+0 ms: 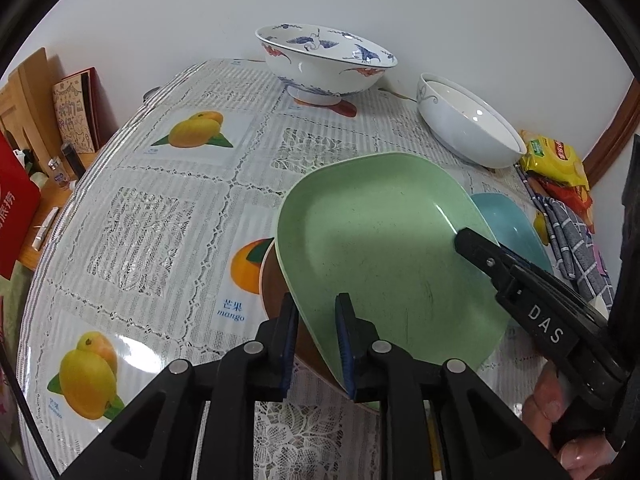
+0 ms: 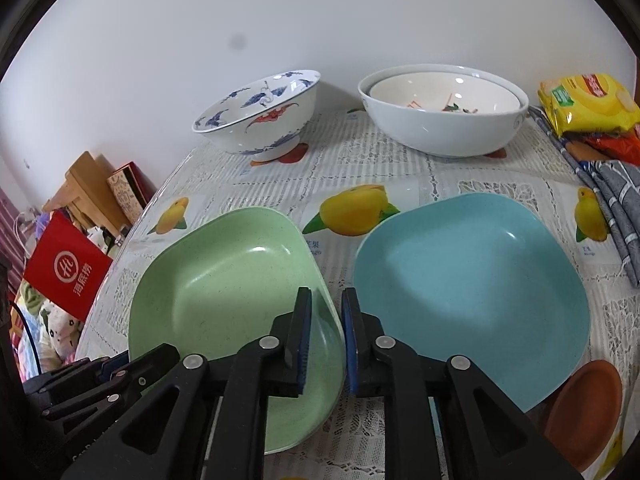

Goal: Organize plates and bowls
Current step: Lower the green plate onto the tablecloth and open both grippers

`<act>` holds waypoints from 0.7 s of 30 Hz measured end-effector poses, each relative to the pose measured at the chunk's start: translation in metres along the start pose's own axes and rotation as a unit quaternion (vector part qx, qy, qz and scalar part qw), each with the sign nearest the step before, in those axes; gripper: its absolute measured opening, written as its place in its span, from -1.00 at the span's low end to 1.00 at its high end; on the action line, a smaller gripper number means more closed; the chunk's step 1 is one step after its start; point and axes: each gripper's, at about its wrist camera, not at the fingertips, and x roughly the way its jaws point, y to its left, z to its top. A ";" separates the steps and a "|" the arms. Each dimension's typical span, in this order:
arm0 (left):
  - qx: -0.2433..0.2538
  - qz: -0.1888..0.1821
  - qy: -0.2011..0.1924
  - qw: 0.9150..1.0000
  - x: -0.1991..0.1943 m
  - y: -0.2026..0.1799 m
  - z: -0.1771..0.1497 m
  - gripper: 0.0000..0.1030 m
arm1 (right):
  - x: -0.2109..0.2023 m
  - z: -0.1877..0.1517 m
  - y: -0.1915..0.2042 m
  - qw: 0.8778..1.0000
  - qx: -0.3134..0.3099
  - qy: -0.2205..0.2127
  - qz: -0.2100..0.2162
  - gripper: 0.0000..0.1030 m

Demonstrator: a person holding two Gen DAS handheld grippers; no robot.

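On the desk (image 2: 400, 168), green plate (image 2: 224, 292): both tools grasp its rim.
Left tool (image 1: 318, 340): clenched on green plate.
Right tool (image 2: 327, 340): clenched on green plate.

We read "DAS" in white letters on the right gripper (image 1: 472, 254), along its black finger body. On the tablecloth (image 1: 160, 216), a mango picture carries the caption "芒果 / mango" in blue. The red bag (image 2: 68, 266) off the table's left edge shows a white round logo over "海底捞". The yellow snack packet (image 2: 588, 102) has print we can't make out. Other fruit captions on the cloth are too small to read.
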 end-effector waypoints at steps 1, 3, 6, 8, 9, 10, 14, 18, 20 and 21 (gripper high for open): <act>0.002 -0.004 0.001 1.000 -0.003 0.000 0.000 -0.48 | -0.001 0.000 0.001 1.000 0.000 -0.002 0.004 -0.42; 0.011 -0.002 -0.004 1.000 -0.011 -0.002 -0.001 -0.37 | -0.006 -0.001 0.003 1.000 -0.005 -0.016 0.000 -0.37; 0.025 0.011 -0.019 0.999 -0.027 -0.003 -0.001 -0.22 | -0.013 0.001 0.006 1.000 -0.012 -0.027 -0.011 -0.29; 0.028 0.010 -0.025 0.999 -0.038 -0.002 0.000 -0.21 | -0.021 0.002 0.003 0.999 -0.007 -0.034 -0.011 -0.29; 0.031 0.011 -0.028 0.999 -0.044 -0.003 0.000 -0.20 | -0.025 0.003 0.002 0.999 -0.004 -0.036 -0.010 -0.28; 0.034 0.011 -0.031 0.999 -0.048 -0.003 0.000 -0.19 | -0.031 0.004 0.001 0.999 -0.002 -0.038 -0.010 -0.26; 0.053 0.008 -0.043 0.998 -0.061 -0.011 -0.003 -0.16 | -0.055 0.008 -0.001 0.999 -0.004 -0.049 -0.021 -0.14; 0.074 -0.031 -0.025 0.996 -0.056 -0.024 -0.014 -0.16 | -0.079 0.011 -0.005 0.998 -0.008 -0.053 -0.042 -0.12; 0.083 -0.038 -0.021 0.996 -0.053 -0.035 -0.021 -0.16 | -0.094 0.010 -0.008 0.997 -0.011 -0.054 -0.056 -0.04; 0.088 -0.040 -0.020 0.995 -0.050 -0.040 -0.024 -0.16 | -0.101 0.009 -0.011 0.996 -0.011 -0.060 -0.059 0.00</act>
